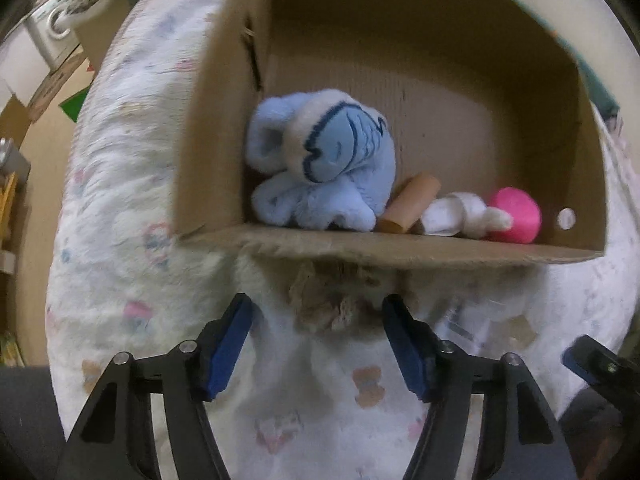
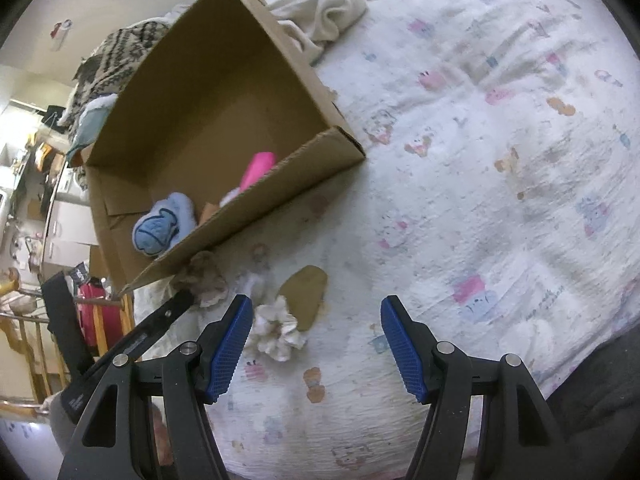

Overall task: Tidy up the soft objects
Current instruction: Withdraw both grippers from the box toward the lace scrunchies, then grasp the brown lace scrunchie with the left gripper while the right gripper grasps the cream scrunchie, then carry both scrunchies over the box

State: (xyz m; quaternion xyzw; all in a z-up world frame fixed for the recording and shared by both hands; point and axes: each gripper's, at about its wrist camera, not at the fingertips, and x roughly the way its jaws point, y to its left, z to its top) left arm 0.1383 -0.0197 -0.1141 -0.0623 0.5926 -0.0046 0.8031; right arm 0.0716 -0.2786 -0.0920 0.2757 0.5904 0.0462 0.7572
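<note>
An open cardboard box point(image 1: 400, 246) point(image 2: 256, 208) lies on a white printed bedspread point(image 2: 480, 160). Inside it are a light blue plush toy point(image 1: 324, 160) point(image 2: 164, 228), a tan cylinder point(image 1: 410, 208), a white soft piece point(image 1: 464, 214) and a pink round object point(image 1: 516, 214) point(image 2: 258, 168). A beige crochet scrunchie point(image 1: 328, 304) point(image 2: 204, 276) lies just outside the box's near wall. My left gripper point(image 1: 316, 312) is open right over it. A white scrunchie point(image 2: 278, 330) and a tan flat piece point(image 2: 304, 296) lie before my open, empty right gripper point(image 2: 316, 312).
A cream folded cloth point(image 2: 328, 8) lies on the bed beyond the box. Patterned bedding point(image 2: 120, 52) is piled at the box's far side. Furniture and a wooden rail point(image 2: 32, 312) stand off the bed's left edge. The right gripper's tip shows in the left wrist view point(image 1: 592, 364).
</note>
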